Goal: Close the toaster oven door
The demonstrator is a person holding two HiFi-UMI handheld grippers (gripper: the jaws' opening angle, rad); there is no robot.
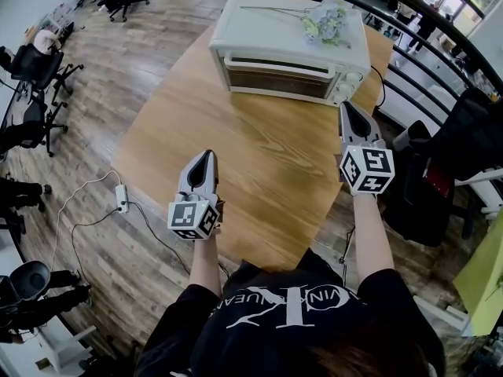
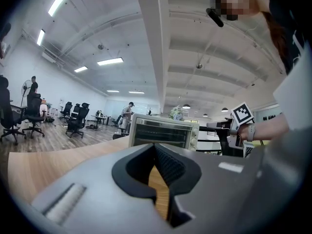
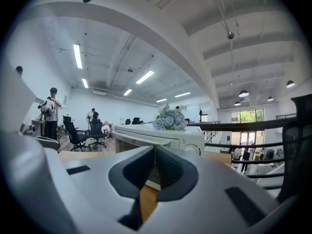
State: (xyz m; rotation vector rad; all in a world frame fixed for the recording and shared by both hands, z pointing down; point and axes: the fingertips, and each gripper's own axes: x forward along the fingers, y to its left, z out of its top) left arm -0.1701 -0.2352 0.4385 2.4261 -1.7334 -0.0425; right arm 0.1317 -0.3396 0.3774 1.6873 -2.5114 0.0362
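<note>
The toaster oven (image 1: 291,49) stands at the counter's (image 1: 259,187) far edge with its door (image 1: 275,78) upright and closed, and a flower sprig (image 1: 324,22) lies on top. The left gripper (image 1: 207,155) hovers over the counter's near-left part. The right gripper (image 1: 346,107) is near the right edge, just before the oven's front right corner. Both grippers' fingers are pressed together, holding nothing.

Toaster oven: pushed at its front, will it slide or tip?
The pale boxy toaster oven looks wide and low, so tipping seems unlikely. On the smooth wooden table it might slide. The loose flower sprig on top could shift.
</note>
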